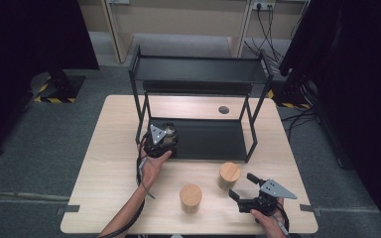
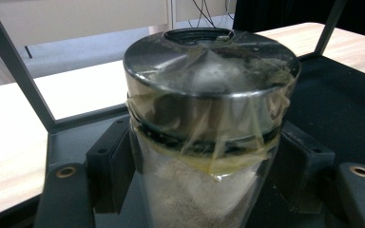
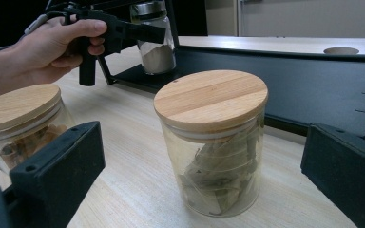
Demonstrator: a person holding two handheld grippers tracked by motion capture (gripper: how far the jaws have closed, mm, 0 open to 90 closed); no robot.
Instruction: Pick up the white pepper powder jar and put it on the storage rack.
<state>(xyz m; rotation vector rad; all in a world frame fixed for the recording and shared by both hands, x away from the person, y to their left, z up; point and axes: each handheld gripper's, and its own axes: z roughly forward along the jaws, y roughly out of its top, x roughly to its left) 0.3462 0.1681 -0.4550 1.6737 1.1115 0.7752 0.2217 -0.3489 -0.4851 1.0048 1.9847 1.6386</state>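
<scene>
- High view: left gripper [image 1: 164,135] at the 9 o'clock end of the black rack's lower shelf [image 1: 213,140], clenched on a metal-lidded glass jar [image 1: 169,133]; left hand [image 1: 152,166] just behind it toward 6 o'clock.
- Left gripper view: both jaws pressed against the metal-lidded glass jar's [image 2: 209,123] glass body, below a lid wrapped in clear film; pale powder inside; jar upright over the dark shelf.
- Right gripper view: same jar [image 3: 155,40] at 11 o'clock, over the shelf edge, held by the left gripper [image 3: 145,32].
- High view: right gripper [image 1: 245,187] at the table's [image 1: 114,148] 5 o'clock corner, jaws apart and released, pointing toward 10 o'clock.
- Right gripper view: wooden-lidded jar of dried leaves [image 3: 214,142] upright between the wide-spread jaws, touching neither.
- High view: that jar [image 1: 228,176] just beside the right gripper; second wooden-lidded jar [image 1: 191,198] near it toward 8 o'clock, both on bare tabletop in front of the rack.
</scene>
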